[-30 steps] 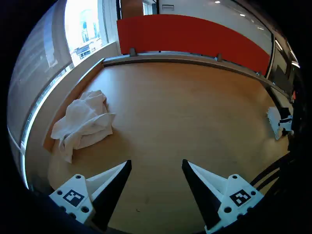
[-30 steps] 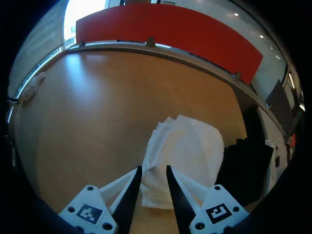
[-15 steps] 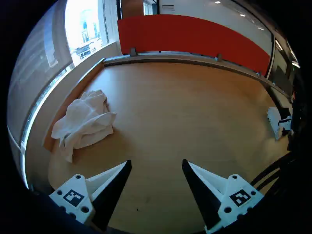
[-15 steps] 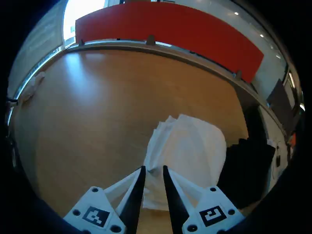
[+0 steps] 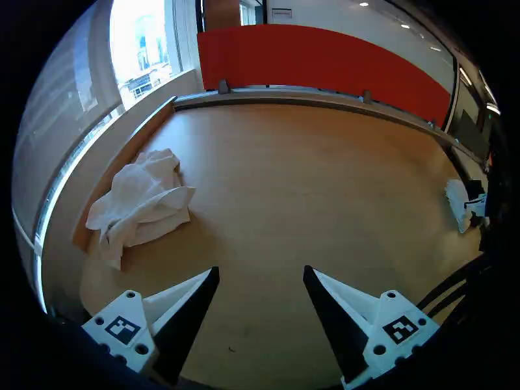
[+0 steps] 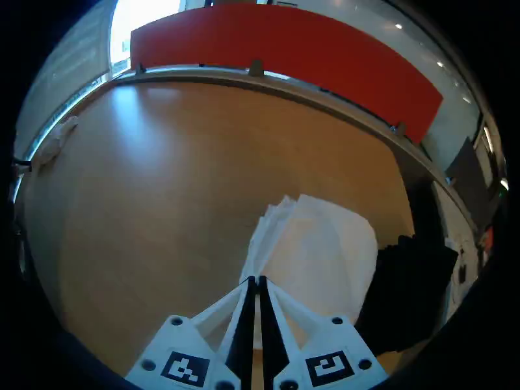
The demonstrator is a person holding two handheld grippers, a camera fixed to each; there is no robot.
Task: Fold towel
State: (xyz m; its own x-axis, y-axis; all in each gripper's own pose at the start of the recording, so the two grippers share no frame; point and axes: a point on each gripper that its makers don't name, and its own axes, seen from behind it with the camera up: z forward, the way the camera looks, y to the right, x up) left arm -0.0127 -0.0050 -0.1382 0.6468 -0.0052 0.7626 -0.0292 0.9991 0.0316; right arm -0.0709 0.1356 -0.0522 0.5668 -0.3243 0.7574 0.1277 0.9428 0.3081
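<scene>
A crumpled white towel lies on the wooden table near its left edge, ahead and left of my left gripper, which hovers open over bare wood. In the right gripper view that towel is a small heap at the far left. A stack of folded white towels rests at the table's right side. My right gripper is shut, its fingertips pinching the near left edge of the stack's top towel. In the left gripper view the stack is a small white shape at the far right.
A red partition runs along the table's far edge, with a raised wooden ledge and windows on the left. A black object sits just right of the folded stack. Dark cables cross the near right corner.
My right gripper's fingers have closed from a narrow gap around the towel's edge to nearly touching. The left gripper and the crumpled towel have stayed put.
</scene>
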